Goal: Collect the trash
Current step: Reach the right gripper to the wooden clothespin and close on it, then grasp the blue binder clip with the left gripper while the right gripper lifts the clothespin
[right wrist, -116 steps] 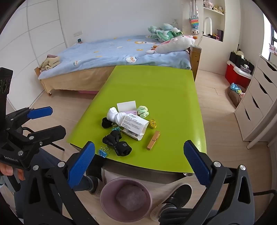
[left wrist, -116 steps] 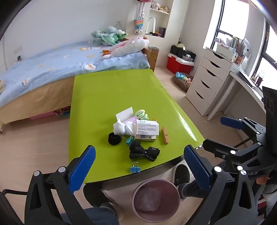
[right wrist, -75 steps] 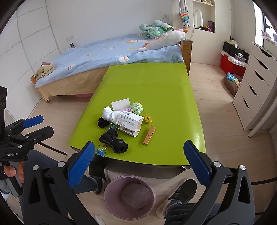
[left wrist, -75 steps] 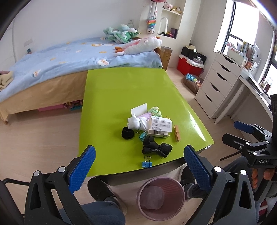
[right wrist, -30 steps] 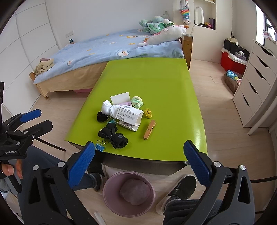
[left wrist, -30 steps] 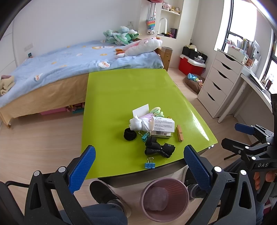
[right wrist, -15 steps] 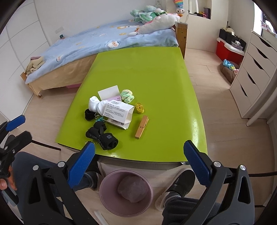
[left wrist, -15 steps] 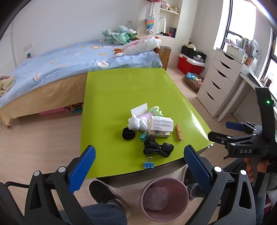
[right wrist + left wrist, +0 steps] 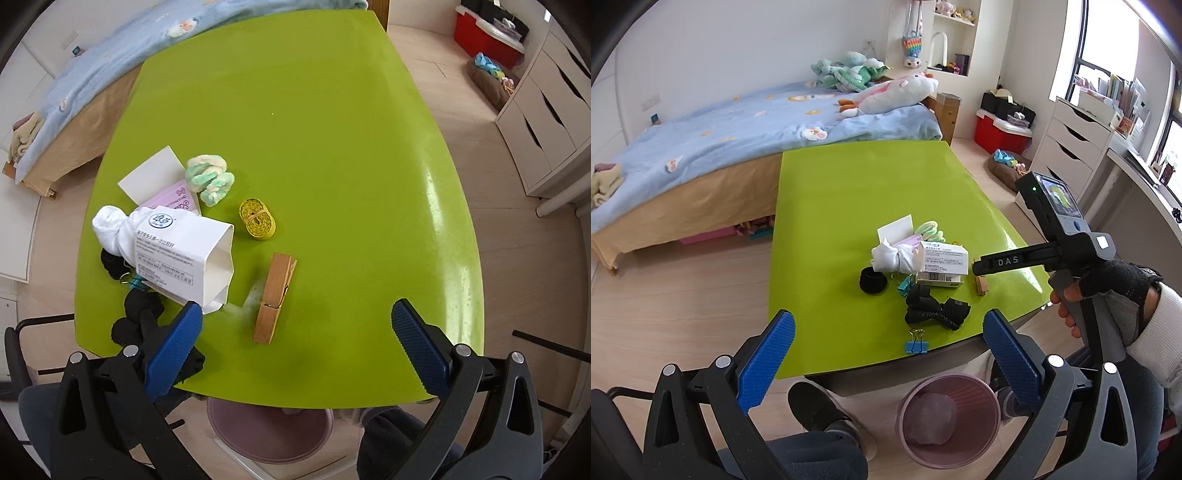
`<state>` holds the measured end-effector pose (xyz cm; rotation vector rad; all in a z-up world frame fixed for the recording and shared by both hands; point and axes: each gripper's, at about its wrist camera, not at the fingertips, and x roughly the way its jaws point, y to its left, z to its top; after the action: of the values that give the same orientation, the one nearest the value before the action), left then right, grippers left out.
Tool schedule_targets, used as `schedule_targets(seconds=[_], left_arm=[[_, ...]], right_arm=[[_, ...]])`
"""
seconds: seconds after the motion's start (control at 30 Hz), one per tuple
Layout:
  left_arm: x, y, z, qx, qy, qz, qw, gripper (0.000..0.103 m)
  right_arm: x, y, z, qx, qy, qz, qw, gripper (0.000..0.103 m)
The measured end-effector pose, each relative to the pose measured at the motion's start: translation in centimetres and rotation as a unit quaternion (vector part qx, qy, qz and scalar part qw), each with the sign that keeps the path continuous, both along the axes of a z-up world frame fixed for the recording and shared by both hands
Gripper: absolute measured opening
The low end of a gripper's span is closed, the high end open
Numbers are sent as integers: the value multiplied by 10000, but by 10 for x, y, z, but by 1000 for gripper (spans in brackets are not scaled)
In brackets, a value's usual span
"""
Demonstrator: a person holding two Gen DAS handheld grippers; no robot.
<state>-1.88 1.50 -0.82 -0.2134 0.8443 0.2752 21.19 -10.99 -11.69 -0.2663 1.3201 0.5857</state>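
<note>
Trash pile sits near front edge of green table [image 9: 332,110]: opened white carton [image 9: 184,254] leaning on white sock ball [image 9: 110,227], wooden clothespin [image 9: 275,297] just beside it, yellow tape roll [image 9: 257,219] and black socks [image 9: 936,308] close by. Pink bin [image 9: 947,419] on floor under table front holds one crumpled wad; table items all untouched, so most collecting looks left to do. Right gripper [image 9: 295,343] hovers over clothespin/carton, jaws wide apart, nothing held; left gripper [image 9: 886,354] back off table edge, also spread, empty.
</note>
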Motion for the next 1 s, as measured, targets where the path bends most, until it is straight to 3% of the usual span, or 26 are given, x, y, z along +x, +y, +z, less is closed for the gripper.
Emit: schedule_targets(seconds=[0.1, 0.17, 0.4, 0.5, 0.53, 0.73, 1.0], left_arm=[[-1, 1, -3, -9, 41, -1, 10000, 98], [-1, 1, -5, -19, 72, 2, 10000, 98], [1, -1, -9, -29, 141, -16, 9999, 98], [3, -2, -10, -25, 166, -36, 9999, 98], [4, -1, -10, -28, 175, -44, 9998, 98], [10, -4, -15, -11, 243, -107, 9996, 98], [30, -8, -32, -20, 509, -296, 9983, 98]], right_arm=[[2, 8, -10, -151, 86, 26, 9998, 77], [2, 12, -14, -135, 156, 53, 9998, 76], [0, 23, -18, -198, 114, 135, 9996, 51], [1, 22, -17, -183, 85, 117, 9997, 21], [1, 21, -17, -139, 117, 133, 9997, 17], [-2, 15, -12, -26, 82, 153, 9998, 13], [-14, -8, 13, 484, 69, 156, 9987, 13]])
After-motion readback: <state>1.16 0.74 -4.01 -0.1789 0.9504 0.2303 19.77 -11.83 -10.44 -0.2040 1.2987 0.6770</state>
